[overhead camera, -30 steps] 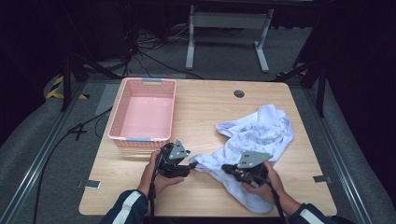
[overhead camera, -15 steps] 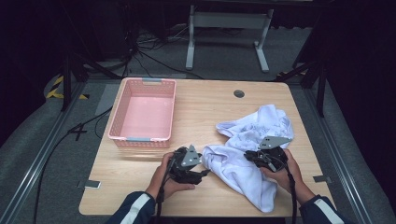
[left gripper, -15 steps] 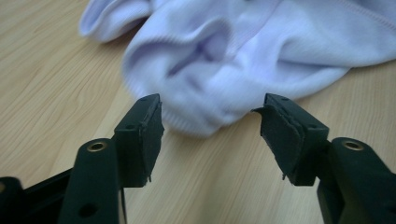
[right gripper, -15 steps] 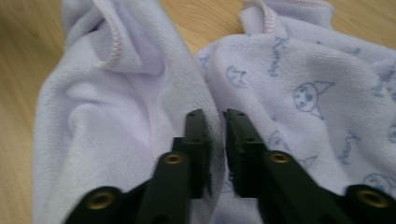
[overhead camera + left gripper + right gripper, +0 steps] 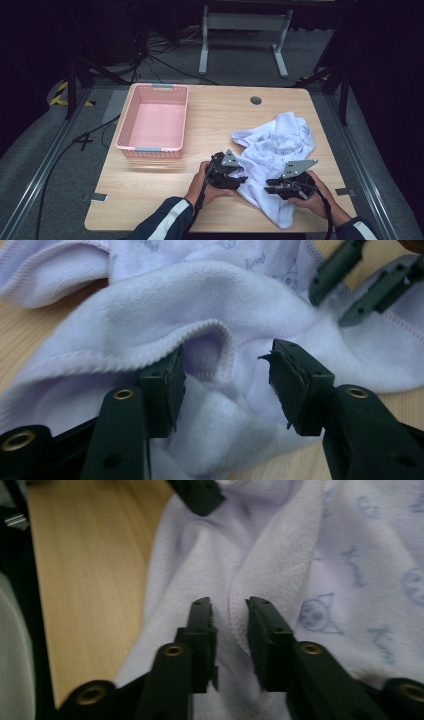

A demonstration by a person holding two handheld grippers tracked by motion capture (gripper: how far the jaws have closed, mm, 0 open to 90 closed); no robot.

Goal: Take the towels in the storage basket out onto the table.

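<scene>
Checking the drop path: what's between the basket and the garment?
Bare tabletop in the high view; nothing lies between the pink basket and the white garment.

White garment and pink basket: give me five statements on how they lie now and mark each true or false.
1. The white garment lies in the pink basket. False: it lies on the table, right of the basket.
2. The basket holds nothing. True.
3. The left tool has a ribbed hem between its jaws. True.
4. The garment is plain. False: it has a small blue print.
5. The right tool hovers over the basket. False: it is at the garment's edge.
</scene>
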